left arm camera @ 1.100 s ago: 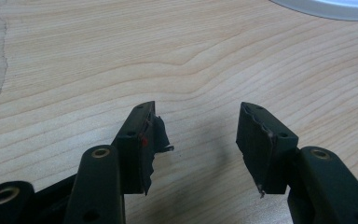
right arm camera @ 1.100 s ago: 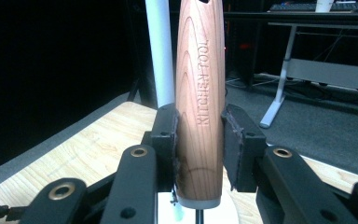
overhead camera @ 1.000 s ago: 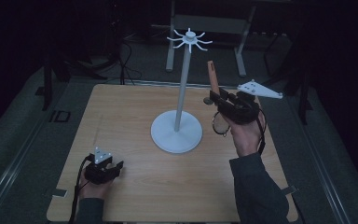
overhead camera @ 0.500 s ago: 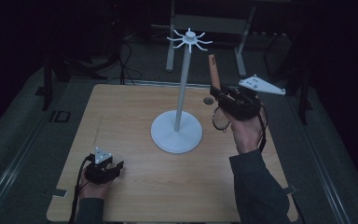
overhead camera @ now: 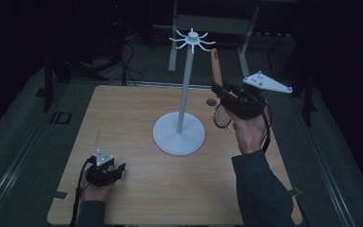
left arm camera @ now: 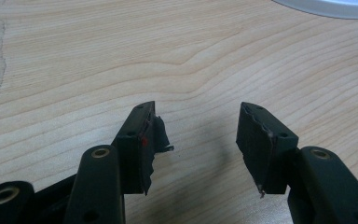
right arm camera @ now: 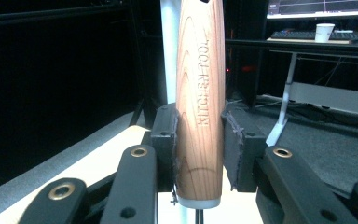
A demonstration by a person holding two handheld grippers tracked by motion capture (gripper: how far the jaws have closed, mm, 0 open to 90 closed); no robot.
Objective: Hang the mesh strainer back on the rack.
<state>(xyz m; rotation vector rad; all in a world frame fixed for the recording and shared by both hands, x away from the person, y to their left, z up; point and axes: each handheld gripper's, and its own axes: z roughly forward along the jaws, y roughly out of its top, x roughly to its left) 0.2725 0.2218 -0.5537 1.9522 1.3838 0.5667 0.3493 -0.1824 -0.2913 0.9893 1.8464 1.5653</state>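
While the right gripper (overhead camera: 224, 92) pinched a wooden-handled kitchen strainer (right arm camera: 200, 93) upright near the white hook stand (overhead camera: 189, 71), the left gripper (left arm camera: 198, 135) rested spread and empty on the table (overhead camera: 137, 118) — a skewed lift could miss the hooks or knock the pole.

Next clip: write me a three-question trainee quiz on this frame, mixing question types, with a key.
1. True or false: the right claw is shut on the wooden handle of a kitchen tool.
2. What rests under the open left claw?
A. the white stand's base
B. the bare wooden table
C. a mug
3. Fill in: the handle points ____, beside the white stand.

Key:
1. True: both pads press the handle.
2. B: the table; the stand's base sits apart, farther off.
3. Upward, its tip near the hooks in the high view.
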